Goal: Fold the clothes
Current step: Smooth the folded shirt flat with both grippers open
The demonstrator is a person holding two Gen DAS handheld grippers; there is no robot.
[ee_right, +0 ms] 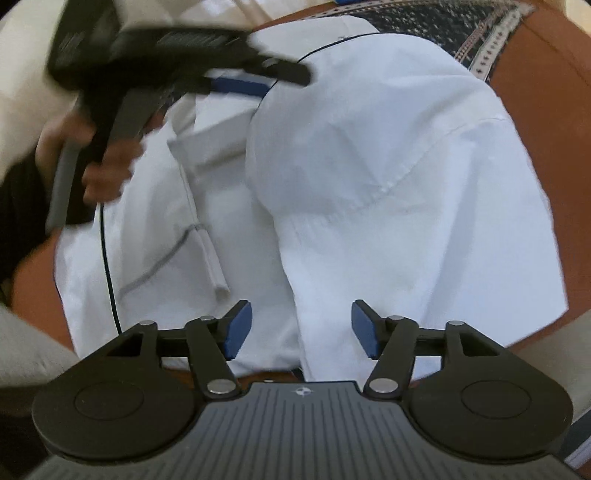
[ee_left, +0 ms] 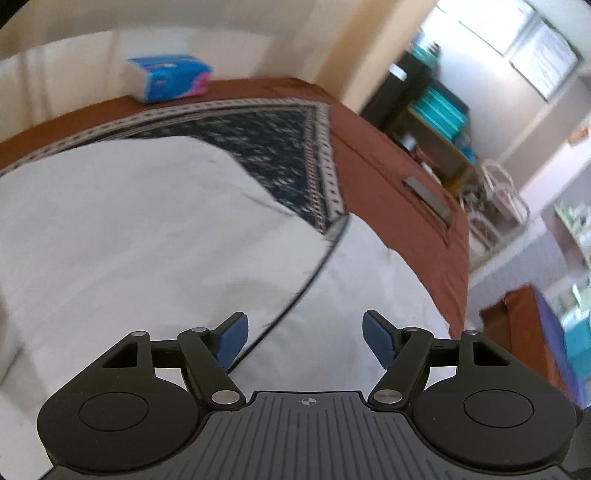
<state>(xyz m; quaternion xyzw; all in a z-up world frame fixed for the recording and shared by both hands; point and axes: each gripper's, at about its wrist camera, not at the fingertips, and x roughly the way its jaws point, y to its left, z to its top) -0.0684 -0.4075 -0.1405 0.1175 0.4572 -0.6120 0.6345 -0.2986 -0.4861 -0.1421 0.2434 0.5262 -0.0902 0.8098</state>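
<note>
White garment (ee_right: 388, 177) spread over brown surface (ee_right: 546, 85), covering most of both views; cloth bunched and creased, partly folded over itself, stitched seam curving across upper layer, thin dark piping along one edge

Brown surface (ee_left: 388, 155) running under everything, bare at right margin and far edge; grey rectangular inset in its side, detail blurred

Dark blue patterned cloth (ee_left: 273, 147) with pale dotted border lying flat on brown surface, white garment (ee_left: 129, 240) overlapping its near part

Beyond the surface, in left wrist view: cream wall, shelving (ee_left: 439, 122) with teal items, bright window (ee_left: 517, 33) at upper right; all soft from motion blur

Tissue pack (ee_left: 171, 77), blue, white and pink, sitting at far edge of brown surface, well apart from garment

Left gripper (ee_left: 304, 339) above garment, blue pads (ee_left: 232, 341) spread wide, nothing between them; dark piping line passing below left pad. Same gripper (ee_right: 266, 79) seen from right wrist view at upper left, blurred, gripped by a hand (ee_right: 107, 173) on its handle, tip over far part of garment; jaw state unreadable from that angle

Right gripper (ee_right: 302, 330) over near edge of garment, blue pads (ee_right: 240, 330) spread apart, gripping nothing, white cloth visible through the gap

Thin black cable (ee_right: 107, 258) trailing from hand down across garment's left side
</note>
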